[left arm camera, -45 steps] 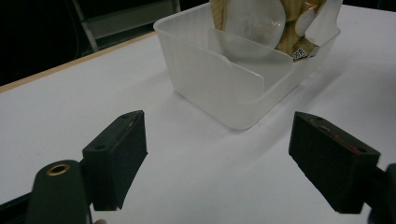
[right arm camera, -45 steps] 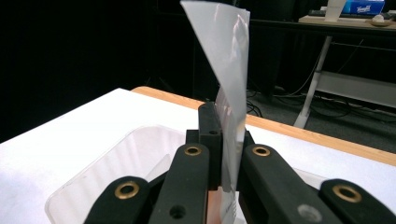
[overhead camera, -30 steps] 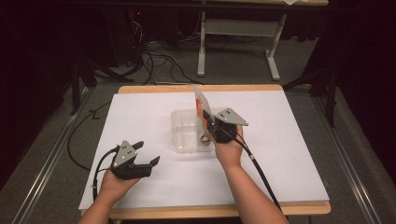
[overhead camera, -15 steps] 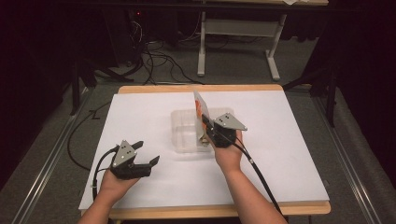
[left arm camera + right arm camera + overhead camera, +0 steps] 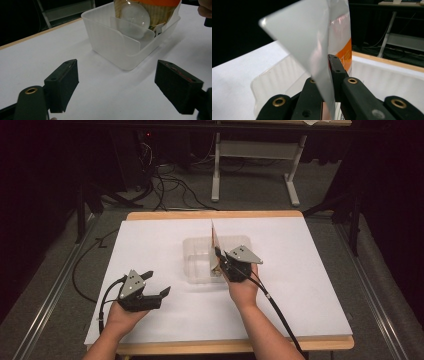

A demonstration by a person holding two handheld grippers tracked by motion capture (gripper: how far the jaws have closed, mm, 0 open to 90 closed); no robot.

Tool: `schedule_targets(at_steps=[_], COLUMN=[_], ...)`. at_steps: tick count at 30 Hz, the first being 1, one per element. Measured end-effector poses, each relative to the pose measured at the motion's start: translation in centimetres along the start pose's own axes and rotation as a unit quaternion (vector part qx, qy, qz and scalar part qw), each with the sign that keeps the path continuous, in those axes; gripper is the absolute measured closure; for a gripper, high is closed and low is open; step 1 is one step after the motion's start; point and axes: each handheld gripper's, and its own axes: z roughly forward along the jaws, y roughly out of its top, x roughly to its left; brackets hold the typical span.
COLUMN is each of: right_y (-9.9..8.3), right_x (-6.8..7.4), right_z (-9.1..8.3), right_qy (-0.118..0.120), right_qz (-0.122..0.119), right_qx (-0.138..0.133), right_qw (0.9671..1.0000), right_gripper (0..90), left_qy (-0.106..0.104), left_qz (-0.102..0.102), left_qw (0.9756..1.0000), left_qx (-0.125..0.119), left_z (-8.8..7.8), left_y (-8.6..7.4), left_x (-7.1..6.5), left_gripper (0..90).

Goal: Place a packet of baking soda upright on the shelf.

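A clear plastic tub [image 5: 197,262] sits near the middle of the white-covered bench [image 5: 310,285], and everything else is placed against it. Standing in the tub, upright and leaning toward its right-hand wall, is a light bulb package [image 5: 216,245]: a flat card with an orange band and a clear blister that holds a frosted bulb [image 5: 135,16], seen through the tub's low front wall in the left gripper view. The right gripper [image 5: 223,263] reaches over the tub's near-right corner, its jaws clenched on the package's thin edge; in the right gripper view the pale sheet of the package [image 5: 312,50] rises from between the two black jaws and blocks most of the tub behind it. The hand [image 5: 242,290] that carries this gripper lies just in front of the tub, its cable [image 5: 280,315] trailing back toward the near edge of the bench. The left gripper [image 5: 150,287] rests on the bench well to the left of the tub and nearer the person, its jaws released and wide apart with only bare white surface between them, pointing toward the tub. Nothing stands between it and the tub. Beyond the tub, past the far edge of the bench, a grey table frame [image 5: 250,155] and loose black cables [image 5: 165,185] stand on the floor.
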Motion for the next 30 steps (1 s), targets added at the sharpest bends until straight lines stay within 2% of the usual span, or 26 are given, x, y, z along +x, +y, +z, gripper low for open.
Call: schedule_targets(at_steps=[3,5,21,23,24,25,26,30], right_y=[-1.0,-1.3,-1.1,-1.0,-0.8,-0.8,-0.6,-0.1], right_x=[0.1,0.1,0.0,0.0,0.1,0.1,0.1,0.3], right_z=[0.2,0.1,-0.1,-0.1,-0.1,-0.1,-0.1,0.0], right_qy=[0.003,0.004,0.001,0.001,0.002,0.002,0.004,0.009], right_qz=[-0.005,0.001,-0.003,-0.002,-0.002,-0.002,-0.001,-0.009], right_qx=[0.011,0.004,0.022,0.024,0.029,0.029,0.031,0.037], right_qw=[0.9999,1.0,0.9998,0.9997,0.9996,0.9996,0.9995,0.9992], right_gripper=[90.0,90.0,85.4,82.3,76.8,76.8,73.0,50.4], left_qy=[0.0,0.0,0.001,0.002,0.002,0.002,0.001,0.002], left_qz=[0.002,0.002,0.002,0.002,0.003,0.003,0.004,0.004], left_qw=[1.0,1.0,1.0,1.0,1.0,1.0,1.0,1.0], left_qx=[0.001,0.002,0.003,0.003,0.004,0.004,0.004,0.004], left_z=[0.0,0.1,0.1,0.1,0.1,0.1,0.1,0.1], left_y=[0.0,0.0,0.0,0.0,0.0,0.0,0.0,0.0], left_x=[0.0,0.0,-0.1,-0.1,-0.1,-0.1,-0.1,-0.1], left_gripper=[19.9,19.9,19.9,19.9,19.9,19.9,19.9,19.9])
